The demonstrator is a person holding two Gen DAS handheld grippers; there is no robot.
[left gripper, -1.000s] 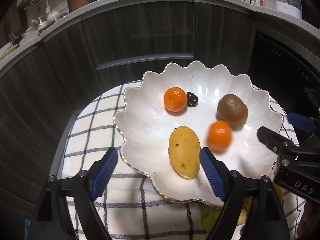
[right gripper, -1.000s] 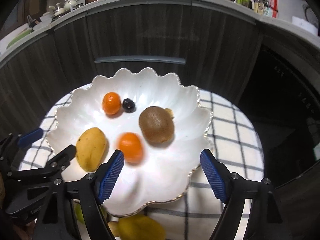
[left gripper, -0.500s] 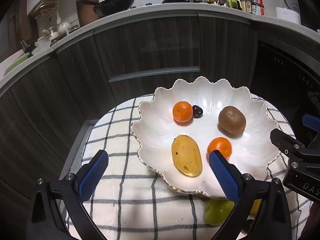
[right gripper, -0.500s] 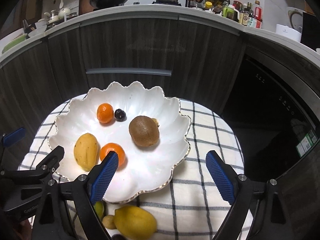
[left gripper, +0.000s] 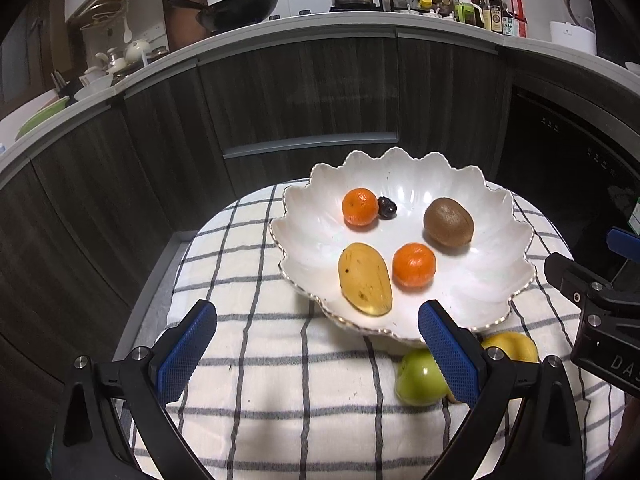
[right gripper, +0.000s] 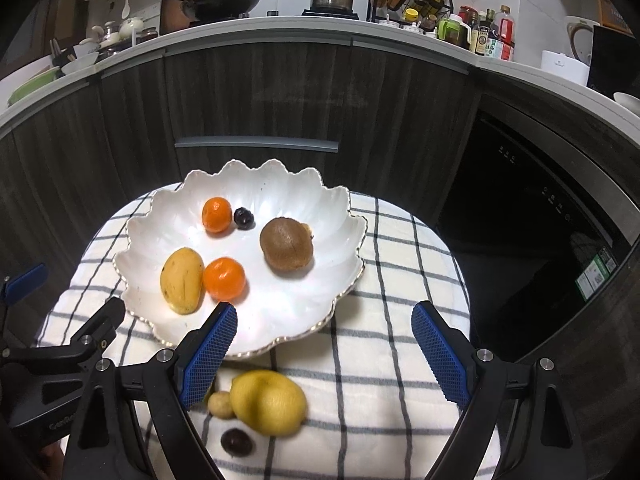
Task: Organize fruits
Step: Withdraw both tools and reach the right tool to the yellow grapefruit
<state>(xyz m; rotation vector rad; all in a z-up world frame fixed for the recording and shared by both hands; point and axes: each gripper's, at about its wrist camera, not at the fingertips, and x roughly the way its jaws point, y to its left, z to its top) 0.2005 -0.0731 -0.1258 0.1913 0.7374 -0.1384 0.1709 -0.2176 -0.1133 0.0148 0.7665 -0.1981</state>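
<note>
A white scalloped plate (left gripper: 500, 280) (right gripper: 304, 320) on a checked cloth holds a yellow mango (left gripper: 364, 278) (right gripper: 182, 280), two oranges (left gripper: 414, 266) (left gripper: 360, 207) (right gripper: 224, 279), a kiwi (left gripper: 448, 222) (right gripper: 286, 250) and a dark plum (left gripper: 387, 207) (right gripper: 243, 217). On the cloth in front of the plate lie a green apple (left gripper: 418, 378), a lemon (right gripper: 268, 402) (left gripper: 512, 346), a small tan fruit (right gripper: 219, 404) and a dark fruit (right gripper: 237, 441). My left gripper (left gripper: 316, 350) and right gripper (right gripper: 324, 356) are open, empty, held back from the plate.
The cloth-covered round table (left gripper: 240, 360) stands before dark cabinets (left gripper: 300, 92) and a dark appliance (right gripper: 540, 220) on the right. The counter (right gripper: 320, 28) above carries a wok, a pot and bottles.
Both grippers have drawn back and up from the plate. The near orange, blurred a second ago, now lies still beside the mango. The fruits on the cloth have come into view.
</note>
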